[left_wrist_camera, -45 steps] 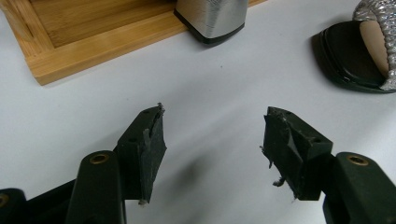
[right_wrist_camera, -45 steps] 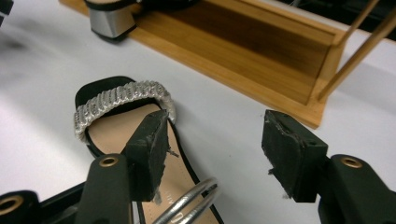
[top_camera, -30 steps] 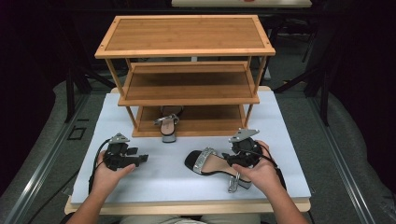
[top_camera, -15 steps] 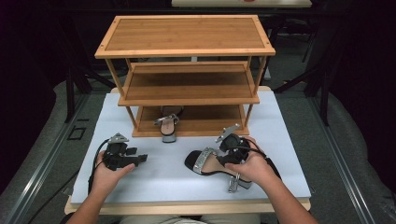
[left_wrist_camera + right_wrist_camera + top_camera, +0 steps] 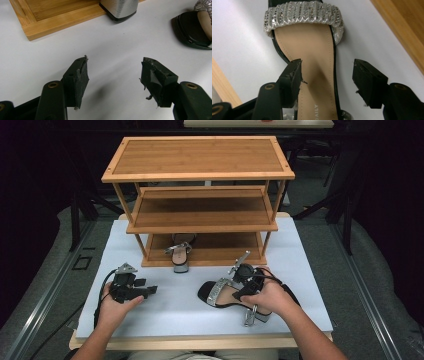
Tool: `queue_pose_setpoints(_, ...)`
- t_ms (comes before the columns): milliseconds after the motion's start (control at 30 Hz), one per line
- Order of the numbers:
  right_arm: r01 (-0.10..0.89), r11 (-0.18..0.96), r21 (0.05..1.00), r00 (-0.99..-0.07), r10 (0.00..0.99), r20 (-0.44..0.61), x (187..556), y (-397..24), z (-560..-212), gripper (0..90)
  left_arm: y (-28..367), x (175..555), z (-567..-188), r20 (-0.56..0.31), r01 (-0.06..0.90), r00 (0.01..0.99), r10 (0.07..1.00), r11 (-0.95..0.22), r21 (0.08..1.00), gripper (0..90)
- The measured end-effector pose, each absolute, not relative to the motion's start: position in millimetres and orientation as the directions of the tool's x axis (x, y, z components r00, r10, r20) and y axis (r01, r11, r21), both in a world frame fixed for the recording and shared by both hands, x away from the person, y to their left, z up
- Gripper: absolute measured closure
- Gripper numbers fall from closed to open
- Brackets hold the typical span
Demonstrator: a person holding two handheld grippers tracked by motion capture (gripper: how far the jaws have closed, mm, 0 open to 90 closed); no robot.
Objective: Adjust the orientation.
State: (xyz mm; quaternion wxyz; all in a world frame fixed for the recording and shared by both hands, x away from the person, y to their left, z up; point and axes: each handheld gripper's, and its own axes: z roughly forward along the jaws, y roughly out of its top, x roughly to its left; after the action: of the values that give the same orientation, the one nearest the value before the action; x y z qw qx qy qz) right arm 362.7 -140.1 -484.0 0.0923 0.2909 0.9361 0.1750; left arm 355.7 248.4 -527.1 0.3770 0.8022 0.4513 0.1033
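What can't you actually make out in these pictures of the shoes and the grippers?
- Sandal on the table: in the high view the right hand covers its heel end.
- The same sandal in the right gripper view: the insole print is cut off by the bottom edge.
- Sandal on the rack: its front is in shadow under the middle shelf.

Looks like a lab or recording studio rather than a home. Dark surroundings and black stand legs [image 5: 82, 207] at 10 o'clock and 2 o'clock. Grey carpet floor [image 5: 365, 270] with a metal floor rail [image 5: 45, 295] at 8 o'clock. White-topped table [image 5: 310, 285] at centre, bearing a staged three-tier bamboo shoe rack [image 5: 197, 157] at 12 o'clock.
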Motion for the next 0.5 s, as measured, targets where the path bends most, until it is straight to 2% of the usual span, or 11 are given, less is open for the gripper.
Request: queue_pose_setpoints(500,0.523,0.812,0.26,-0.842,0.539,0.008,365,-131,-498,33.8,248,356,-528,-0.179,0.652,0.569,0.803,-0.308,0.693,38.2)
